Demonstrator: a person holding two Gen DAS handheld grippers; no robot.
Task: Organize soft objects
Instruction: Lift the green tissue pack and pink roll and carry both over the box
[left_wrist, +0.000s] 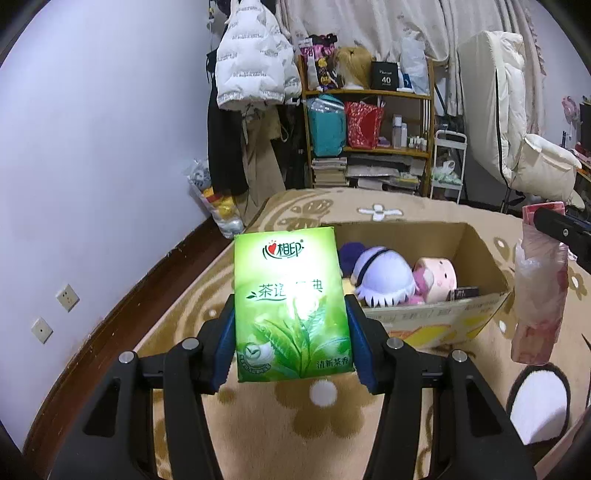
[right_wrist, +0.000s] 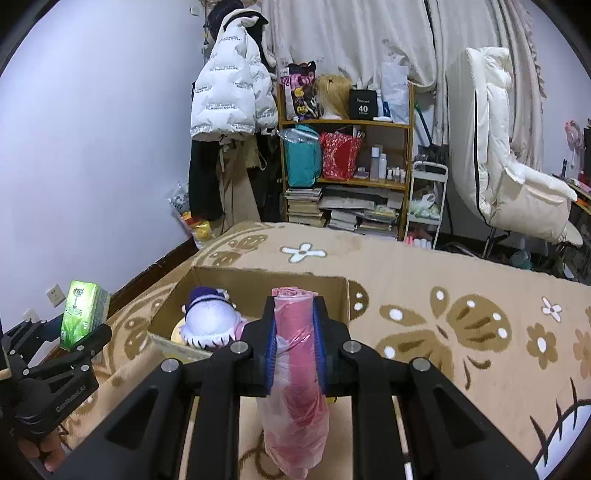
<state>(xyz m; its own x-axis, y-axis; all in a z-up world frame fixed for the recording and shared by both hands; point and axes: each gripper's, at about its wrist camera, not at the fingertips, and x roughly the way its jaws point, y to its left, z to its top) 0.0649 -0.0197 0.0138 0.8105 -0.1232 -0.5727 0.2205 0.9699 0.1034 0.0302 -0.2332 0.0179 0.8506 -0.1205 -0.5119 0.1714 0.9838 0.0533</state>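
Beige flowered carpet (right_wrist: 424, 273) covers the floor, and the open cardboard box (left_wrist: 476, 242) sits on it, already holding a white-haired plush doll (left_wrist: 384, 278). Your left gripper (left_wrist: 291, 325) is clamped on the green tissue pack (left_wrist: 291, 302), held upright above the carpet near the box. Your right gripper (right_wrist: 294, 343) is squeezed tight on the pink plastic-wrapped roll (right_wrist: 295, 387), which hangs over the box's near edge. You appear mid-carry; next, bring each item over the box opening, lower it, then release.
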